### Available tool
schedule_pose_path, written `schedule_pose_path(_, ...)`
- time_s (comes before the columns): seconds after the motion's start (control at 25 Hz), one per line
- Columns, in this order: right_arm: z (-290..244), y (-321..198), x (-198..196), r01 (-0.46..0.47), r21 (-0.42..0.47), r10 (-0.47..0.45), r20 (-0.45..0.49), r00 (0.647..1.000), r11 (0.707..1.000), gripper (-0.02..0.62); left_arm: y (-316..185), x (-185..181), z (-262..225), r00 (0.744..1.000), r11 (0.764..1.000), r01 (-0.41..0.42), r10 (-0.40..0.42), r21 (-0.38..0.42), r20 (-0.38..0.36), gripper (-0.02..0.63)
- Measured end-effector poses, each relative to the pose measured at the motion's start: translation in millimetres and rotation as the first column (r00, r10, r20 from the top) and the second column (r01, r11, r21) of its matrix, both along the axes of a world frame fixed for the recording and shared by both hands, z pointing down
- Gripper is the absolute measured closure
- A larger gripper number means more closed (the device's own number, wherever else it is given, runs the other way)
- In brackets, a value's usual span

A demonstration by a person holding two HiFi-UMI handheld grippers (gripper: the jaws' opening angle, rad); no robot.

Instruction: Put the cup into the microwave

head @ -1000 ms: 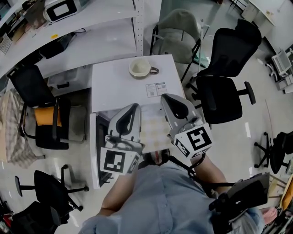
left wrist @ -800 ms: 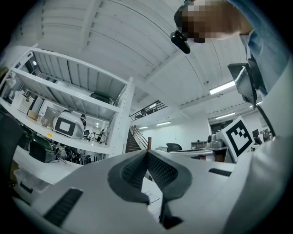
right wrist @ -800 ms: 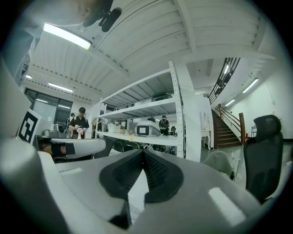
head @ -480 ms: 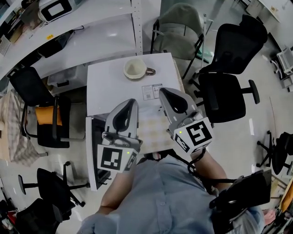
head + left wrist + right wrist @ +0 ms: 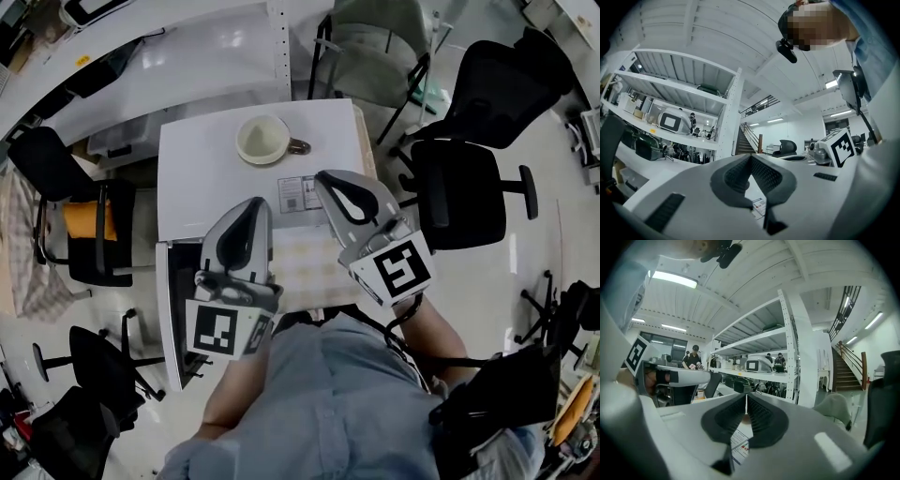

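Both the left gripper [image 5: 251,204] and the right gripper [image 5: 325,178] are hovering pressed together and empty, near of the ungrasped cream ceramic cup [image 5: 263,140] sitting on the white square surface [image 5: 202,178].

No word or number can be read; a printed label [image 5: 302,192] lies on the white top [image 5: 206,178], its print too small to make out, with a red mark on it in the right gripper view; the cube of the left gripper [image 5: 253,202] bears a black-and-white left marker [image 5: 215,330]; the cube of the right gripper [image 5: 325,177] bears a right marker [image 5: 397,268]; square patterns only, no letters.
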State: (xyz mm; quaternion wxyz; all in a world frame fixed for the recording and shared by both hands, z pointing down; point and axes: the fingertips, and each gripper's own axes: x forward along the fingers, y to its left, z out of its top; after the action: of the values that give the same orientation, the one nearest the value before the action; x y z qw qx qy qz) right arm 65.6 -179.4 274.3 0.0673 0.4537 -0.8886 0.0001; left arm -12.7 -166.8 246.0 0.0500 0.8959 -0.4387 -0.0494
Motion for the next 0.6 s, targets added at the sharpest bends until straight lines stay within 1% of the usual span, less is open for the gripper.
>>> schedule_pose_path(0.12,8.6,-13.2,1.5,0.049,-0.022,-0.049,0.002,0.999,0.999,0.578,-8.1,-2.4,4.4,0.999,0.999,0.035,-0.035,-0.019,-0.002,0.601)
schedule_pose_path(0.24,16.7,-30.0,5.7,0.074,-0.032,-0.074,-0.013,0.997,0.997,0.572,-19.3,-5.2,8.1,0.998,0.997,0.065,-0.066,-0.032,-0.006,0.601)
schedule_pose_path(0.36,29.7,-45.0,4.3,0.105,-0.065,-0.107,-0.027,0.994,0.992,0.544,-28.9,-8.0,15.7,0.996,0.994,0.091,-0.092,-0.056,-0.008,0.601)
schedule_pose_path(0.48,43.8,-57.8,0.5,0.146,-0.089,-0.153,-0.072,0.986,0.985,0.507,-38.5,-9.2,23.7,0.993,0.990,0.115,-0.116,-0.077,-0.009,0.601)
schedule_pose_path(0.6,53.3,-69.3,-1.3,0.170,-0.101,-0.181,-0.110,0.977,0.980,0.502,-48.7,-10.8,31.0,0.991,0.987,0.133,-0.135,-0.094,-0.010,0.601)
